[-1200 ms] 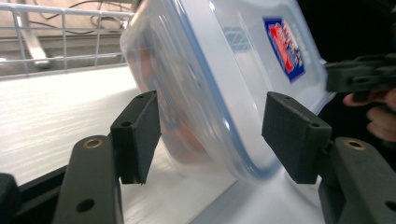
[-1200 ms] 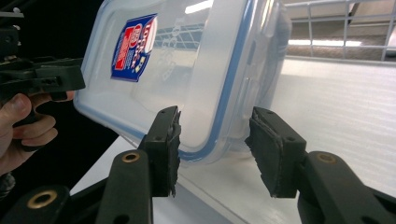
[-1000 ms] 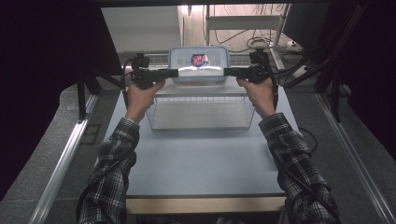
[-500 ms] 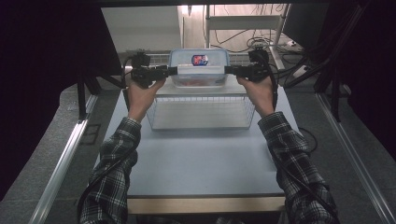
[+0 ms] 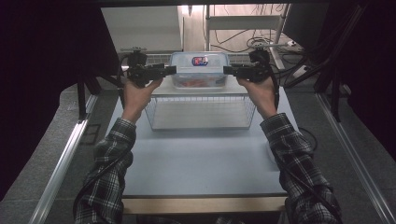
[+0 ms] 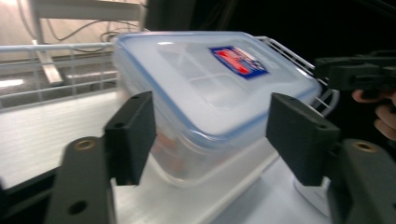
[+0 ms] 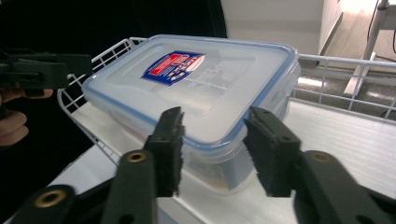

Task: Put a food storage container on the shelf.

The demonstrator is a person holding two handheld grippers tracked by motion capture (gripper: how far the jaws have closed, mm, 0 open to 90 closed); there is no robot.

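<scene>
Container [image 5: 200, 70]: clear lidded box with red-blue label, resting on top of wire basket [image 5: 201, 112] at far side of bench [image 5: 196, 158].
Left gripper [image 5: 171, 70]: jaws just opening, apart at box's left end, not pressing.
Right gripper [image 5: 229, 70]: jaws just opening, apart at right end, pads off box.

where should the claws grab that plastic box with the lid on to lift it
Take the plastic box by its two short ends, just under the blue-edged lid rim, with the left claw coming from its left and the right claw from its right. The box is wide, flat and smooth-walled, so the overhanging rim gives the pads a ledge. Both claws have just been opening, and neither grips it now.
</scene>
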